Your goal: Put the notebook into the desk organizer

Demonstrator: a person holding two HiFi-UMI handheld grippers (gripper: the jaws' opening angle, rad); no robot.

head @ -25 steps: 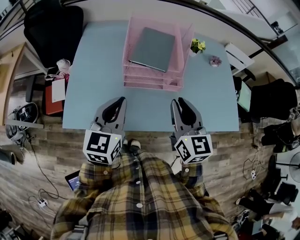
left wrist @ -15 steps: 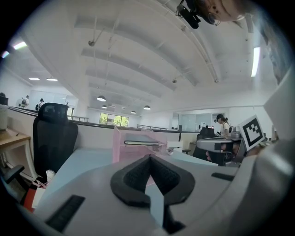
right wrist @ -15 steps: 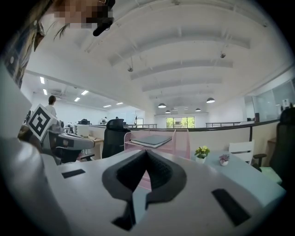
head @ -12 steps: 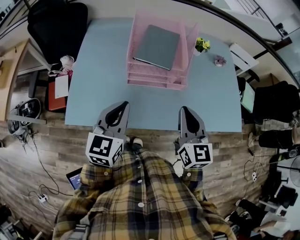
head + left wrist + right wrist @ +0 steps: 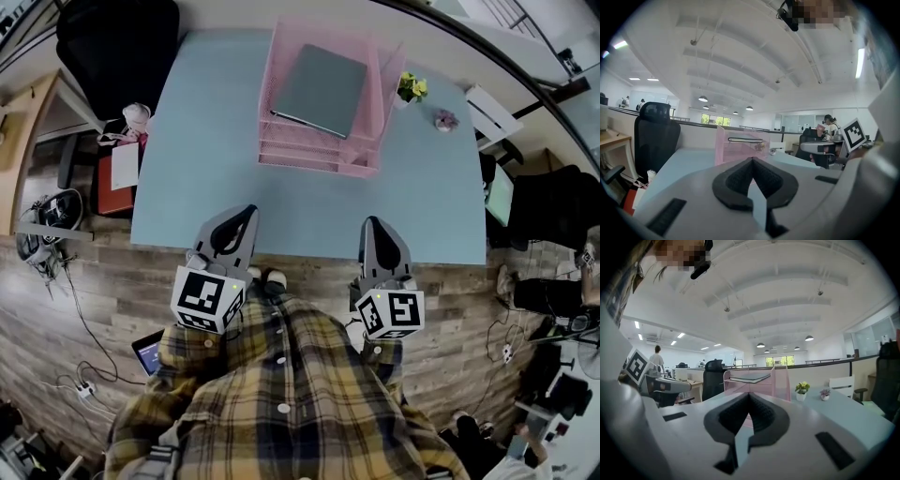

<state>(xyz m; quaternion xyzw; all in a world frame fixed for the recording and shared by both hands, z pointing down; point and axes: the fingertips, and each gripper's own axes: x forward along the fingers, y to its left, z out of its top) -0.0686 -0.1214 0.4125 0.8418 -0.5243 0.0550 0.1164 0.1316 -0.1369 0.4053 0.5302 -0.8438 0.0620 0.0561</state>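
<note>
Notebook (image 5: pixel 319 90) lies askew in organizer's (image 5: pixel 317 161) top tray on worktop (image 5: pixel 211 141). Left hand-held gripper (image 5: pixel 247 210) & right hand-held gripper (image 5: pixel 373 222): jaws together, empty, at near edge, well apart from it. Risk: bumping organizer cd slide notebook off front.

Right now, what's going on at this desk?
A person in a plaid shirt is at the blue table, a hand-held gripper in each hand. The left hand-held gripper and right hand-held gripper are both shut and empty, at the table's near edge. The grey notebook already lies on the top tray of the pink desk organizer.
</note>
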